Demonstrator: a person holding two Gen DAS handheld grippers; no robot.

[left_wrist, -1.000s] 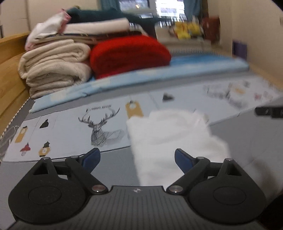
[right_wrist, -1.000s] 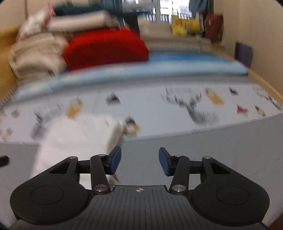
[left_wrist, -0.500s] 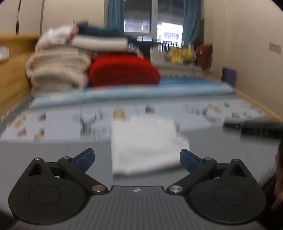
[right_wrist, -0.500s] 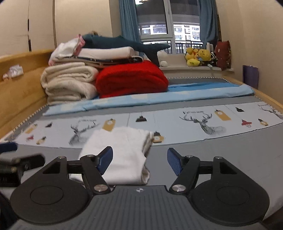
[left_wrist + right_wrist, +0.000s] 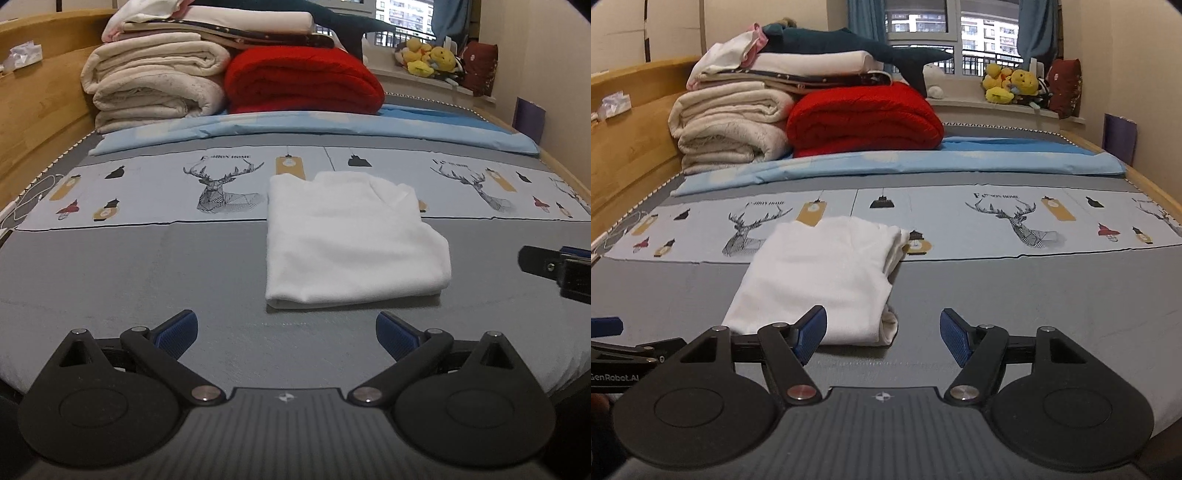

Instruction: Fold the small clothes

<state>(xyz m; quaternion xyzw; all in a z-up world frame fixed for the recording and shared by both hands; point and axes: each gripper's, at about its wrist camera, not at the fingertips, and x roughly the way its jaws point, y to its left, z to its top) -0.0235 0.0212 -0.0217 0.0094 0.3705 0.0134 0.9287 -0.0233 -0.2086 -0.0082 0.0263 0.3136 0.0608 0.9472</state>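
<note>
A small white garment (image 5: pixel 351 236) lies folded into a flat rectangle on the grey bed cover; it also shows in the right wrist view (image 5: pixel 820 280). My left gripper (image 5: pixel 286 334) is open and empty, held just short of the garment's near edge. My right gripper (image 5: pixel 882 336) is open and empty, at the garment's near right corner, not touching it. The right gripper's tip shows at the right edge of the left wrist view (image 5: pixel 554 266), and the left gripper's tip at the left edge of the right wrist view (image 5: pixel 605 326).
A stack of cream blankets (image 5: pixel 155 81) and a red blanket (image 5: pixel 303 83) sit at the far end on a blue sheet (image 5: pixel 314 127). A wooden bed frame (image 5: pixel 33 110) runs along the left. Plush toys (image 5: pixel 1012 86) line the windowsill. A printed deer strip (image 5: pixel 1015 221) crosses the bed.
Both grippers have pulled back toward me from the garment and steadied. The garment now lies farther ahead of the left fingers, and its shape has not changed.
</note>
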